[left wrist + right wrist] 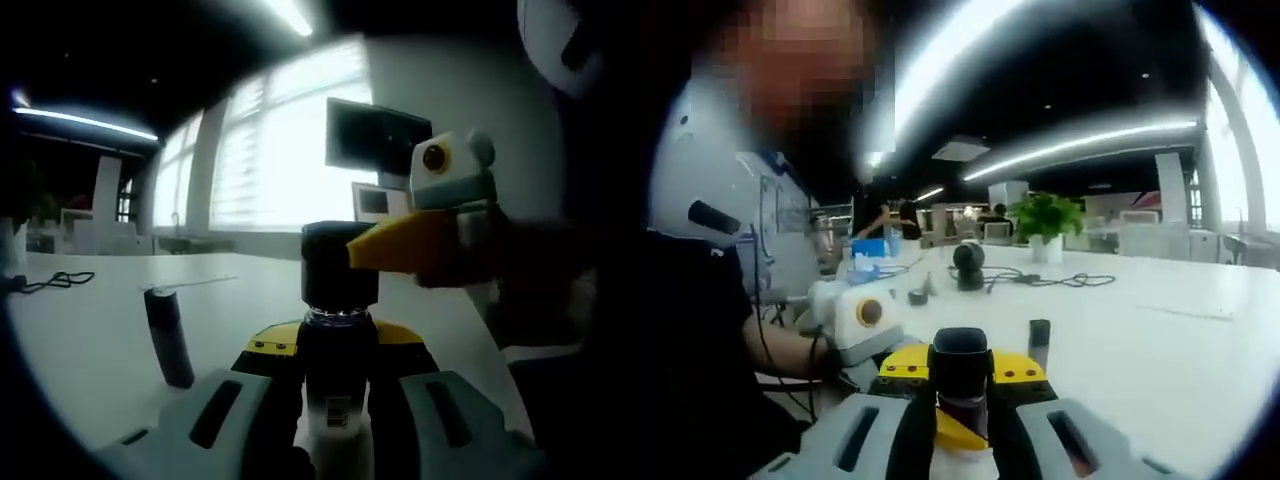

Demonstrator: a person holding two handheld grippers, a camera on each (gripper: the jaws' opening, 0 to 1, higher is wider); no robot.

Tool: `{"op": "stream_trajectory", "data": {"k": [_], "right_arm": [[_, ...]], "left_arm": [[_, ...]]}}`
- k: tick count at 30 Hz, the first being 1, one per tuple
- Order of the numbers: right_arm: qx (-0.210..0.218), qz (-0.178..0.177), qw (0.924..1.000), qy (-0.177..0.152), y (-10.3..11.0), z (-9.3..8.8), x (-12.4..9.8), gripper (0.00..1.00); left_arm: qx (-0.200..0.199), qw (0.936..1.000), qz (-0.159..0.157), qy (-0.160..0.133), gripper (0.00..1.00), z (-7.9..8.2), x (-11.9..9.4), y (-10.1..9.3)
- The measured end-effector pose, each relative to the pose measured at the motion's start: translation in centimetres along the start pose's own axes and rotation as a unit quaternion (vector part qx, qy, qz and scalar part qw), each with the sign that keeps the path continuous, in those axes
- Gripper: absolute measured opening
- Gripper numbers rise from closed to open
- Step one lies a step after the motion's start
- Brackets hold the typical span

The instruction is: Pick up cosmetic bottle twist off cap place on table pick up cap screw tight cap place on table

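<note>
A clear cosmetic bottle with a barcode label is held upright between the fingers of the left gripper, which are clamped on its body, above the white bench. The bottle's round black cap sits on its neck, and the yellow fingers of the right gripper are seen pressed against the side of that cap from the right. In the right gripper view, the same black cap is gripped between the fingers of the right gripper, with the white and yellow body of the left gripper just beside it to the left. A dark slim cylindrical tube stands on the bench near the bottle, apart from it. A black cable lies on the bench further back. A potted green plant and a dark round device stand far off on the bench.
</note>
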State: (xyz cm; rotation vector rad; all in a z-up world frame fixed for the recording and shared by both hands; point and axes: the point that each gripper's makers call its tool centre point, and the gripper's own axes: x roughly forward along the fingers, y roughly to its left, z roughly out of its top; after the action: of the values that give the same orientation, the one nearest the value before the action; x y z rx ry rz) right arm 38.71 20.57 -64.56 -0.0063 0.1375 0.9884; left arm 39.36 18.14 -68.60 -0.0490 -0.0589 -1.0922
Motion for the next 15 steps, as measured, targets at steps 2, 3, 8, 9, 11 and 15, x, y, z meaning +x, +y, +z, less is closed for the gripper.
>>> {"op": "stream_trajectory", "data": {"k": [2,3,8,9,11,15], "right_arm": [[-0.008,0.015,0.9999,0.001,0.15,-0.04,-0.03,0.12],[-0.009,0.02,0.9998,0.001,0.16,-0.04,-0.04,0.12],[-0.024,0.064,0.9977,0.001,0.39,-0.06,-0.06,0.12],[-0.02,0.083,0.9963,-0.001,0.66,-0.04,-0.1,0.12],[-0.014,0.103,0.9945,0.001,0.5,-0.06,-0.06,0.12],[-0.037,0.148,0.9882,0.01,0.77,-0.06,-0.06,0.12]], "left_arm": [[0.001,1.0,-0.001,0.0,0.14,-0.01,0.01,-0.01],[0.001,1.0,-0.002,0.0,0.14,-0.02,0.04,-0.05],[-0.001,1.0,-0.006,0.0,0.14,-0.08,0.06,-0.13],[-0.001,1.0,-0.008,0.001,0.14,-0.1,0.06,-0.18],[-0.002,1.0,-0.009,0.001,0.14,-0.11,0.05,-0.25],[-0.003,0.9999,-0.01,0.001,0.14,-0.17,0.04,-0.24]]}}
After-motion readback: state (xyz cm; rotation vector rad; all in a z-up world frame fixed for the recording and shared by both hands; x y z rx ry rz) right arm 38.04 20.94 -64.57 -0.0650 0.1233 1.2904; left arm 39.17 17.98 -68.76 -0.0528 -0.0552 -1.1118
